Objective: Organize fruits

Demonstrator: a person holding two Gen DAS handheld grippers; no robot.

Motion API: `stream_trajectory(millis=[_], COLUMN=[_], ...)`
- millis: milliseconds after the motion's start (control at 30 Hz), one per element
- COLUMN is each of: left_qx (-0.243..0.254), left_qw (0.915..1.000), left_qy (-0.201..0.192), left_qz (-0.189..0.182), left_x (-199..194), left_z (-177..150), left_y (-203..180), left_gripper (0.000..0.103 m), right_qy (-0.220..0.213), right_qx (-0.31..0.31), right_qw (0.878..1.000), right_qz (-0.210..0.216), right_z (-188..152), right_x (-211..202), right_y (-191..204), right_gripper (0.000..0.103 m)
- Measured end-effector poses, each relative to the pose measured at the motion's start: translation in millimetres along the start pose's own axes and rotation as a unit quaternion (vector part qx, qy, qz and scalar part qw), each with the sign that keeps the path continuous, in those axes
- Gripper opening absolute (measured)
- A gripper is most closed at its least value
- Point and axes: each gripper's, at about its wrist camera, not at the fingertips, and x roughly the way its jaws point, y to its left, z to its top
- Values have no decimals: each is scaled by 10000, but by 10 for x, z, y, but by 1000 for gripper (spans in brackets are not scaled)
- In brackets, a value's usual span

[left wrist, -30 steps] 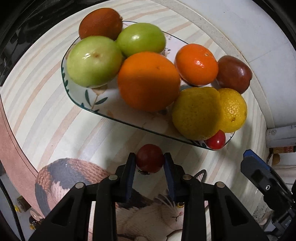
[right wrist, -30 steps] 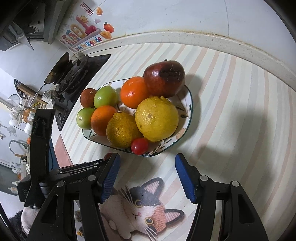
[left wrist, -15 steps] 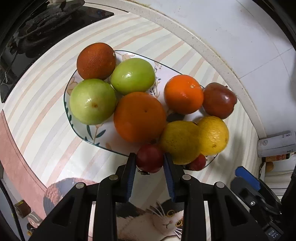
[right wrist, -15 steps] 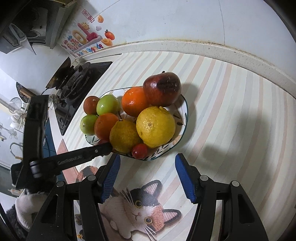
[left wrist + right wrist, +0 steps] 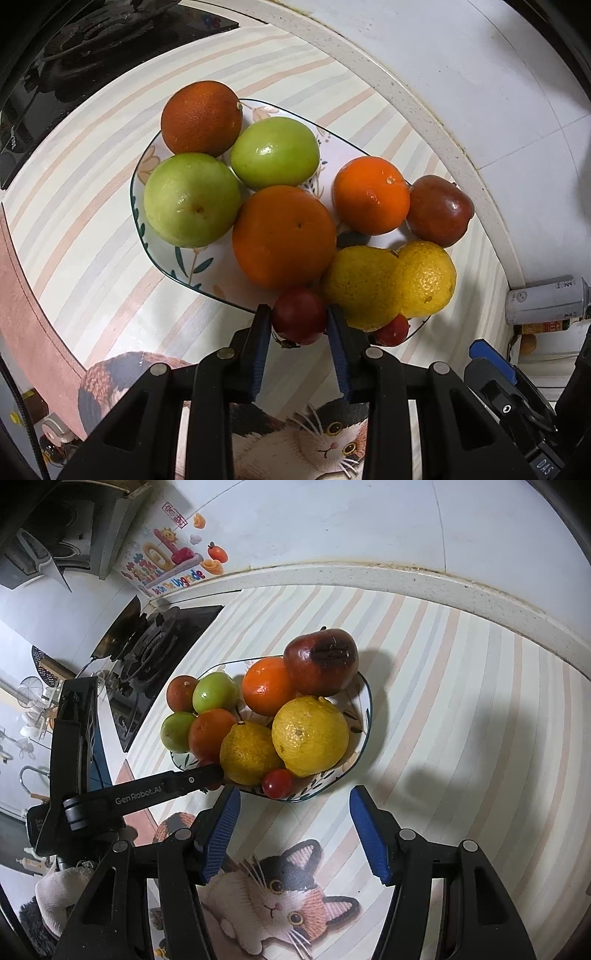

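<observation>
My left gripper (image 5: 299,323) is shut on a small dark red tomato (image 5: 299,320) and holds it over the near rim of the leaf-patterned plate (image 5: 184,264). The plate holds two green apples (image 5: 192,199), oranges (image 5: 284,236), two yellow lemons (image 5: 364,286), a dark red apple (image 5: 439,210) and another cherry tomato (image 5: 392,329). My right gripper (image 5: 293,825) is open and empty, just in front of the plate (image 5: 364,705) and above the cat mat. The left gripper's fingertips (image 5: 207,773) reach the plate's left rim in the right wrist view.
The striped counter carries a cat-print mat (image 5: 280,893) at the front. A black gas stove (image 5: 155,646) lies at the back left. A white raised ledge (image 5: 406,583) and wall run behind the plate. A can (image 5: 543,301) lies at the right.
My left gripper has carried the dark red tomato forward from above the mat to the plate's near rim. The right gripper has drawn back slightly and stays open.
</observation>
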Motion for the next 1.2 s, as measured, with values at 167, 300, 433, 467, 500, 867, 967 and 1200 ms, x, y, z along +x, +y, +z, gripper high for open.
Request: stream_trajectory(millis=[167, 300, 433, 467, 500, 867, 967, 1200], left_qx=[24, 45, 143, 171, 199, 471, 670, 884], left_qw=[9999, 9990, 9949, 9931, 9911, 9710, 9663, 9601], left_qy=[-141, -357, -611, -697, -787, -1708, -1905, -2289], left_qz=[91, 277, 793, 923, 1052, 1605, 1596, 1340], left_x=[-117, -289, -498, -553, -616, -1687, -2003, -2697], left_z=[-12, -41, -124, -153, -193, -798, -981, -1555], left_y=[-32, -55, -90, -98, -110, -265, -357, -489], left_gripper=[46, 81, 81, 81, 81, 81, 81, 81], right_qy=[-16, -13, -65, -79, -104, -380, -510, -989], right_qx=[-37, -117, -363, -409, -458, -727, -745, -888], right_qw=[9998, 9980, 9936, 9927, 9915, 9883, 9881, 9829], right_qz=[-213, -619, -1064, -1135, -1210, -1285, -1249, -1276], right_z=[33, 67, 68, 64, 61, -258, -442, -943], right_x=[-49, -95, -181, -213, -252, -1074, -1443, -2376], right_y=[7, 26, 104, 122, 147, 483, 608, 942], right_gripper=[79, 90, 94, 94, 94, 94, 94, 95])
